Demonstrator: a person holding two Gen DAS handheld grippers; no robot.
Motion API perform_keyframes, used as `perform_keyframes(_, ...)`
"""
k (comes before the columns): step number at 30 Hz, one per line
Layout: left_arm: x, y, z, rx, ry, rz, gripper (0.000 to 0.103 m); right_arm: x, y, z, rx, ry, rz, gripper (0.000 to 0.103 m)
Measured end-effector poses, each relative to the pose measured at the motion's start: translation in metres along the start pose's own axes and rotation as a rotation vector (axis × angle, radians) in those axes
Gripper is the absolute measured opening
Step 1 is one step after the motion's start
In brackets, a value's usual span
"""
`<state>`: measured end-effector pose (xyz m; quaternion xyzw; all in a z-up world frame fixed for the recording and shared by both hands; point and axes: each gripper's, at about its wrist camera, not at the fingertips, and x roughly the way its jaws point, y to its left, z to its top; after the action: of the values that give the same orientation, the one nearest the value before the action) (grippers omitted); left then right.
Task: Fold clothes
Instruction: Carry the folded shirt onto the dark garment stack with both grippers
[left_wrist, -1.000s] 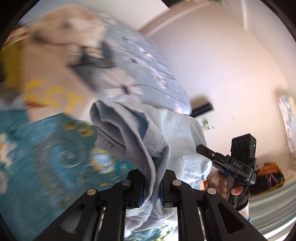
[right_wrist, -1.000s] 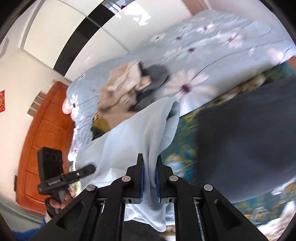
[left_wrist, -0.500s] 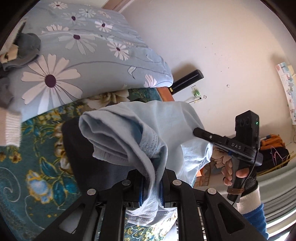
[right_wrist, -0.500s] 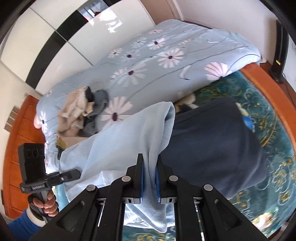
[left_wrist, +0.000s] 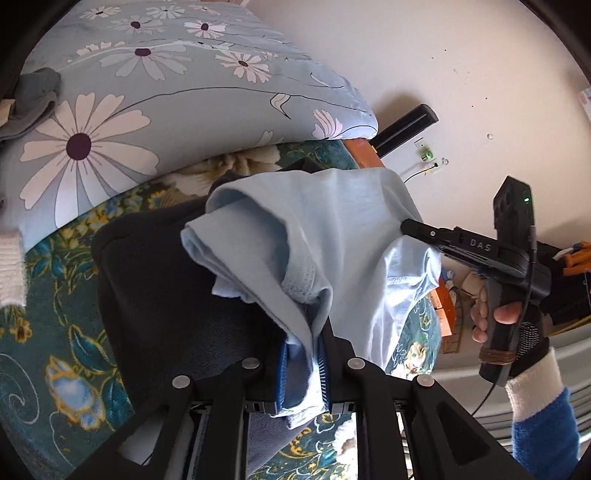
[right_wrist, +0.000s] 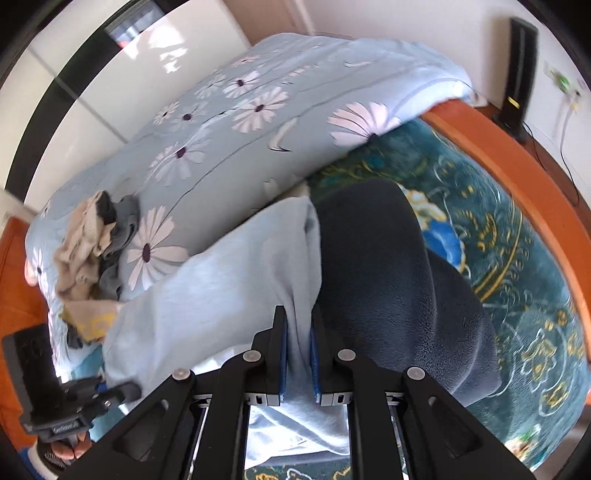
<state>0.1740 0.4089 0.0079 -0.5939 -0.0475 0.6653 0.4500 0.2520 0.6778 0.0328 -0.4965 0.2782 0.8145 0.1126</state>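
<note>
Bed (right_wrist: 524, 192): orange wooden frame, covered by teal blanket with gold and blue floral pattern (right_wrist: 509, 280).
Quilt (left_wrist: 177, 96): pale blue, printed with white daisies, heaped along far side of bed.
Dark garment (right_wrist: 399, 288): folded navy fleece piece, lying flat on teal blanket.
Light blue garment (left_wrist: 332, 240): soft cotton top, stretched between both tools above dark garment, one bunched end draped over each tool.
Clothes pile (right_wrist: 92, 240): crumpled beige and grey items, resting on quilt, well apart from dark garment.
Left tool (left_wrist: 301, 373): black, two fingers with blue pads, pinching a gathered fold of light blue garment; jaws lately eased a little wider, cloth between them and pads touching it.
Right tool (right_wrist: 298, 363): same make, pressed tight on other end of light blue garment.
Right hand (left_wrist: 498, 317): wrapped round black grip, white cuff and blue sleeve behind.
Speaker (right_wrist: 519, 74): slim black upright box against white wall.
</note>
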Motion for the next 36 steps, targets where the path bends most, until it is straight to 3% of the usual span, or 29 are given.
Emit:
perform_keyframes(7, -0.023, 0.020, -0.009, -0.037, 0.020, 0.029, 0.030, -0.010, -0.017, -0.001, 0.052, -0.018, 0.014, 0.015)
perform_keyframes(12, -0.053, 0.014, -0.002, 0.026, -0.070, 0.143, 0.030, -0.040, -0.022, 0.001, 0.063, -0.086, -0.067, 0.015)
perform_keyframes(15, -0.058, -0.014, 0.012, 0.103, -0.117, 0.164, 0.030, -0.047, 0.007, -0.003, 0.000, -0.126, -0.027, 0.015)
perform_keyframes(18, -0.046, -0.048, 0.024, 0.183, -0.119, 0.150, 0.032, -0.039, 0.050, -0.005, -0.114, -0.130, -0.017, 0.015)
perform_keyframes(21, -0.026, -0.062, 0.030, 0.213, -0.116, 0.151, 0.034, -0.026, 0.068, -0.014, -0.181, -0.110, -0.007, 0.015)
perform_keyframes(25, -0.004, -0.062, 0.023, 0.270, -0.083, 0.210, 0.034, -0.017, 0.049, -0.036, -0.166, -0.089, -0.078, 0.015)
perform_keyframes(31, 0.019, -0.037, 0.005, 0.266, -0.043, 0.248, 0.034, -0.010, 0.015, -0.081, -0.105, -0.068, -0.046, 0.015)
perform_keyframes(36, 0.021, -0.046, 0.003, 0.315, -0.026, 0.276, 0.034, -0.001, -0.006, -0.092, 0.001, -0.090, -0.001, 0.018)
